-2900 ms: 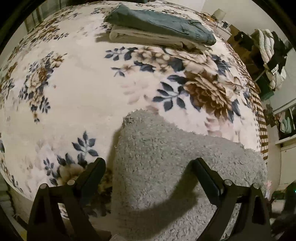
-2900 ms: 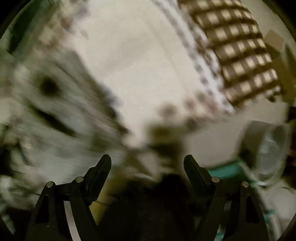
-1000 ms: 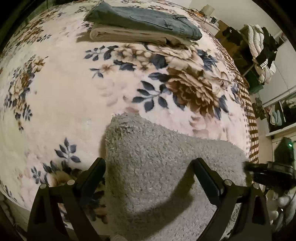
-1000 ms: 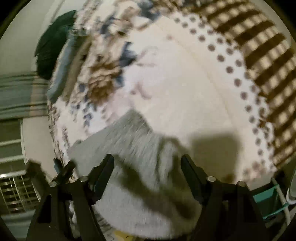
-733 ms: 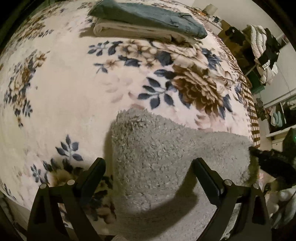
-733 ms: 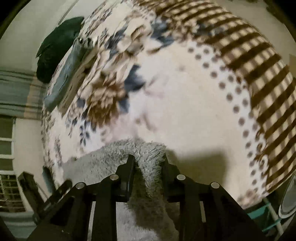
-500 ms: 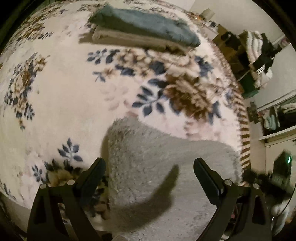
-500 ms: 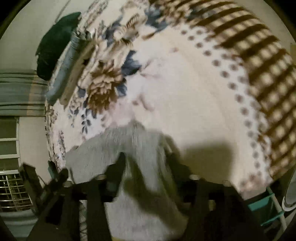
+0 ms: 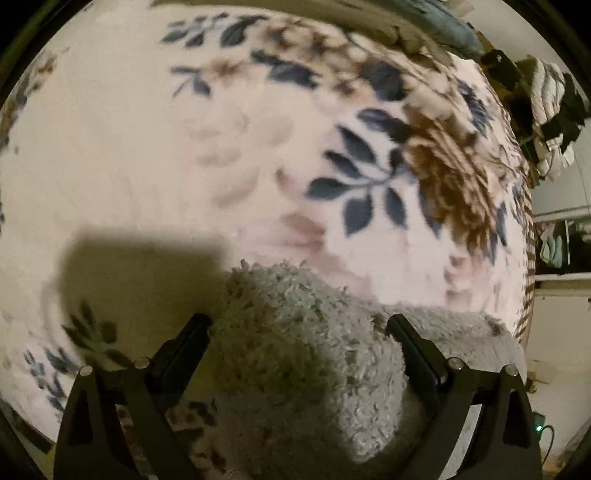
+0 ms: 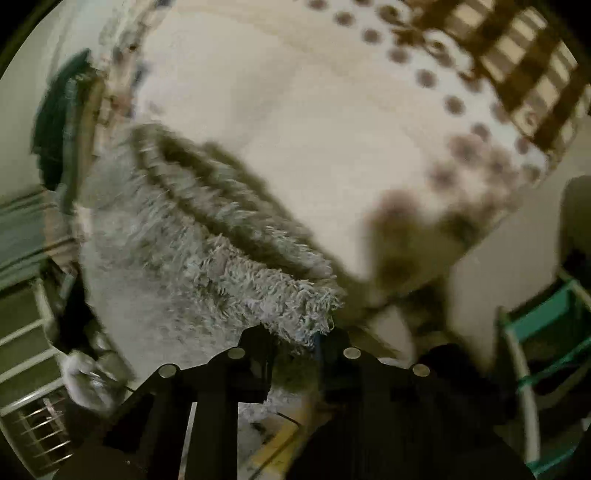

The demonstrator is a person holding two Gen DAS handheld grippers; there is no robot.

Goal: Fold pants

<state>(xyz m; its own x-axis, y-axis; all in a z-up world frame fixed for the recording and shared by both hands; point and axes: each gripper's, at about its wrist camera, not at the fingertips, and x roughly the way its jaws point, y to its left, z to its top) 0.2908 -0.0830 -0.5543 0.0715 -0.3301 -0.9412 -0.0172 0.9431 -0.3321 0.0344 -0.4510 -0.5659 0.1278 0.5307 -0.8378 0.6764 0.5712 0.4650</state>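
Fluffy grey pants (image 9: 306,354) lie on a floral blanket (image 9: 147,147). In the left wrist view my left gripper (image 9: 297,326) hovers low over one end of them. Its jaws stand wide open with the fabric bulging up between them. In the right wrist view, which is blurred, the grey pants (image 10: 207,266) run from the upper left down to my right gripper (image 10: 295,334). The right gripper's jaws are closing, and a fringe of the pants' edge is pinched between its narrow fingers.
A stack of folded pants (image 9: 424,26) lies at the blanket's far edge. Clothes hang on a rack (image 9: 550,92) to the right. The blanket's brown checked border (image 10: 517,62) marks the bed's edge, with a teal frame (image 10: 535,325) on the floor beyond it.
The left gripper has sunk closer to the pants and stayed open. The right gripper loosened for a moment, then closed on the pants' edge again and swung towards the bed's edge.
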